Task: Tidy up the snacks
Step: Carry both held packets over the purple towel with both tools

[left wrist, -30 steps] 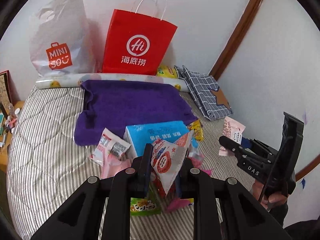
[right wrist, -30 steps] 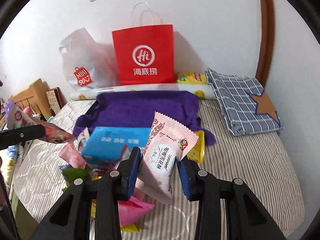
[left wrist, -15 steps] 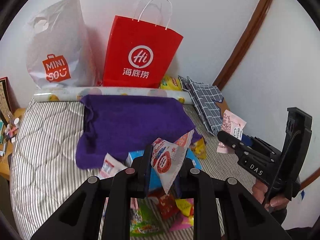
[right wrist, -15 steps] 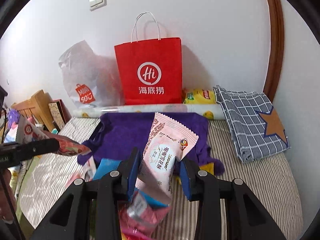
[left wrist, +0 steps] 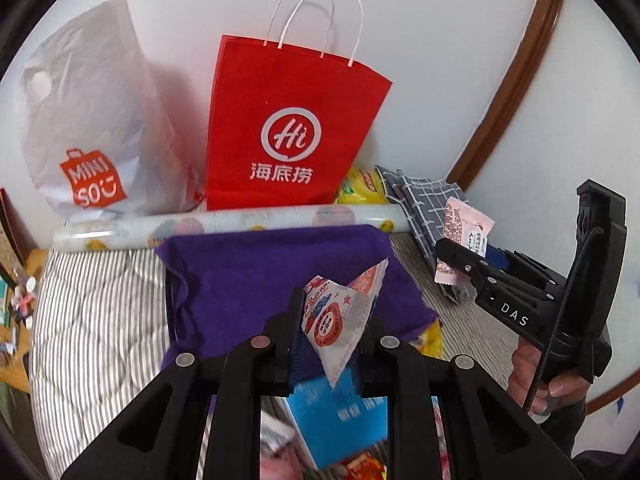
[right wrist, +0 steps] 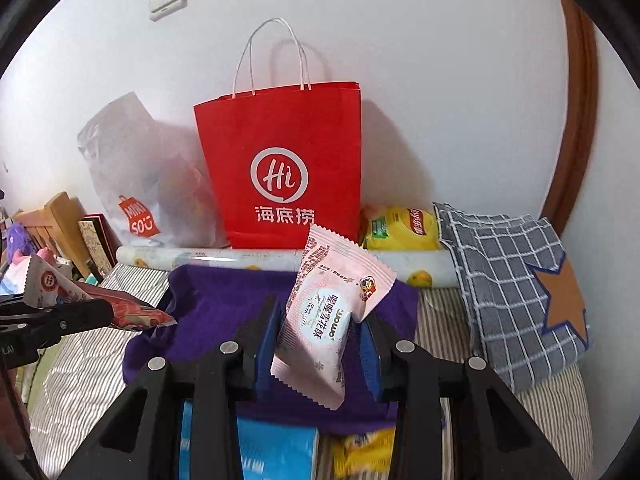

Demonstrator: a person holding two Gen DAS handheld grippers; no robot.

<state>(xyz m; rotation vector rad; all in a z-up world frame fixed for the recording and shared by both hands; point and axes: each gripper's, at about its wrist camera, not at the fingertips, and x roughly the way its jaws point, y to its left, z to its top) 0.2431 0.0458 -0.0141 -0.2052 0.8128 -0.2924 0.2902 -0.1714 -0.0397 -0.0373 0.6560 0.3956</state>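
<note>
My left gripper [left wrist: 332, 320] is shut on a red-and-white triangular snack packet [left wrist: 340, 320], held above the purple cloth [left wrist: 260, 272]. My right gripper [right wrist: 320, 328] is shut on a pink snack packet [right wrist: 324, 320], also above the purple cloth [right wrist: 216, 304]. Each gripper shows in the other's view: the right one with its pink packet [left wrist: 464, 236] at the right, the left one with its packet [right wrist: 80, 300] at the left. A red paper bag [left wrist: 292, 136] stands open against the wall behind the cloth, also in the right wrist view [right wrist: 284, 168]. More snacks and a blue box [left wrist: 340, 416] lie below the grippers.
A white Miniso plastic bag [left wrist: 88, 128] stands left of the red bag. A patterned roll [left wrist: 224, 224] lies along the wall. A yellow chip bag [right wrist: 400, 228] and a checked grey cloth [right wrist: 512, 280] lie at the right. The striped bed [left wrist: 96, 320] has shelves at its left.
Both grippers have risen and moved forward toward the red bag with their packets. The snack pile has dropped to the bottom of both views.
</note>
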